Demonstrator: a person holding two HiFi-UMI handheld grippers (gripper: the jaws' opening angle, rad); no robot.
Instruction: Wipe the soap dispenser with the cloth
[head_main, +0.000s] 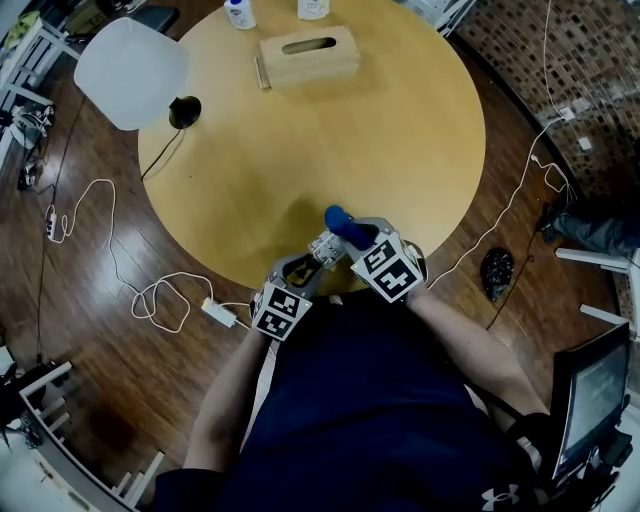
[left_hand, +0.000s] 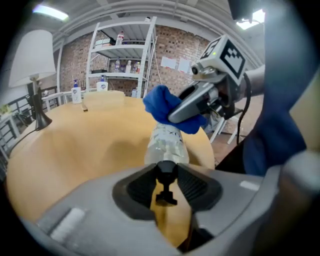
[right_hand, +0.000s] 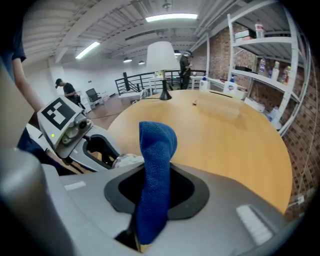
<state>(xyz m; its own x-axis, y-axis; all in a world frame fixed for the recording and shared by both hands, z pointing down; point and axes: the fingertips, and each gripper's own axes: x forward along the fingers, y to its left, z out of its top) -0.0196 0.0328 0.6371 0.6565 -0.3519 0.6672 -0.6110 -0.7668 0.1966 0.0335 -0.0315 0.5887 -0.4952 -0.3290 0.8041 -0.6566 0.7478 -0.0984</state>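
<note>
The left gripper (left_hand: 166, 176) clamps the clear plastic soap dispenser (left_hand: 167, 145), seemingly by its black pump (left_hand: 166, 170), over the round wooden table's (head_main: 400, 150) edge, steadying it so the right gripper (right_hand: 152, 187), pinching the blue cloth (right_hand: 157, 145), can wipe its far end.

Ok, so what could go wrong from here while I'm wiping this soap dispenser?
The left gripper grips the soap dispenser only by its thin black pump, so the cloth pushing at its far end might twist it loose. It is held near the table edge, so a drop could reach the floor. The right gripper pinches just a narrow fold of cloth, which might slip out.
</note>
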